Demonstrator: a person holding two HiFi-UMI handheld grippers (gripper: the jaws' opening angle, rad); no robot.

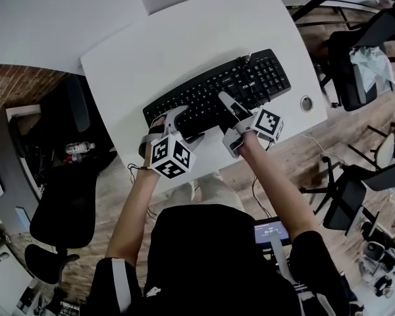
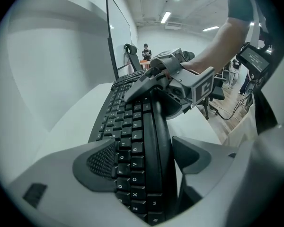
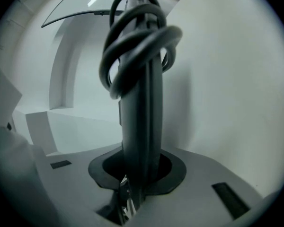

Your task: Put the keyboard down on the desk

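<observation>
Currently my left claw (image 1: 173,117) pinches the keyboard (image 1: 250,78) on its near edge by the left end, and my right claw (image 1: 229,104) clamps that edge further along, holding it low over the desk (image 1: 138,51). If one end lands first, it could twist out of my pads or slap down. The coiled cable (image 3: 132,41) might get trapped underneath.

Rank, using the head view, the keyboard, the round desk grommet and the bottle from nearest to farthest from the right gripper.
1. keyboard, gripped by the right gripper.
2. round desk grommet, on the desk, to the gripper's right.
3. bottle, far left, below the desk.
</observation>
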